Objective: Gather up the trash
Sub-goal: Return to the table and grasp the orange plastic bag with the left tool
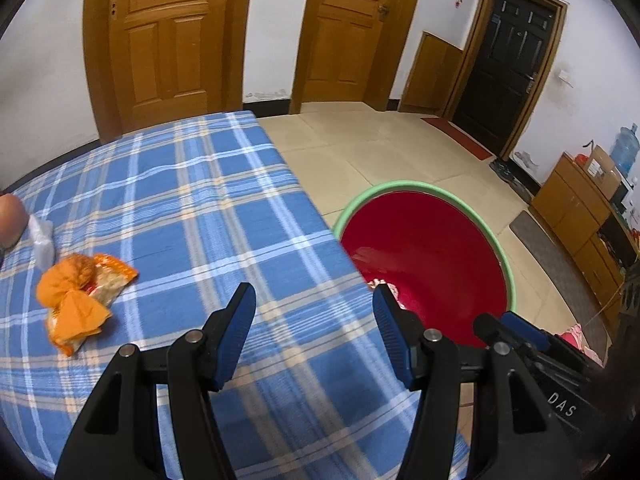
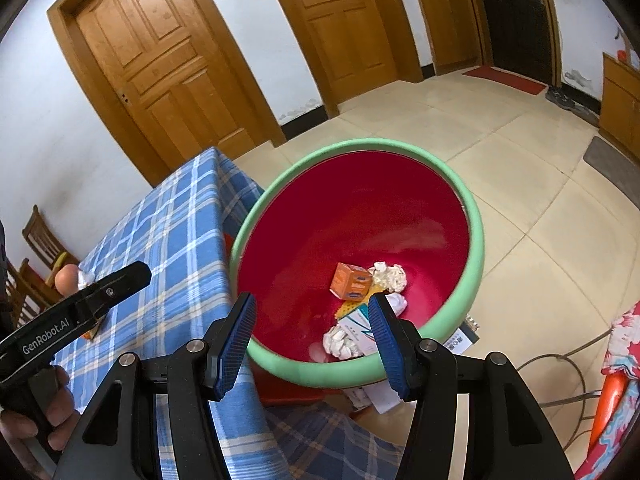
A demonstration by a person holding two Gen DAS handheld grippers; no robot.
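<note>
"Where's the rubbish?"

"A crinkly orange plastic snack wrapper (image 1: 82,300) lies on the blue checked tabletop (image 1: 208,208), well left of the red bin with the green rim (image 1: 424,240)."

"Is it hard to pick up?"

"No, it's light, soft and a bit slippy. Pinch the bunched middle. The left tool (image 1: 314,316) and right tool (image 2: 312,328) are both half open and hold nothing."

The tablecloth (image 1: 192,208) is blue plaid with white and cream lines. Near its left edge lies an orange wrapper (image 1: 82,300) beside a white tissue (image 1: 42,240). The basin (image 2: 472,220) — red inside, green rim — holds an orange box (image 2: 352,282) and white crumpled paper (image 2: 390,276). Both grippers are black with blue pads (image 2: 236,340).
</note>
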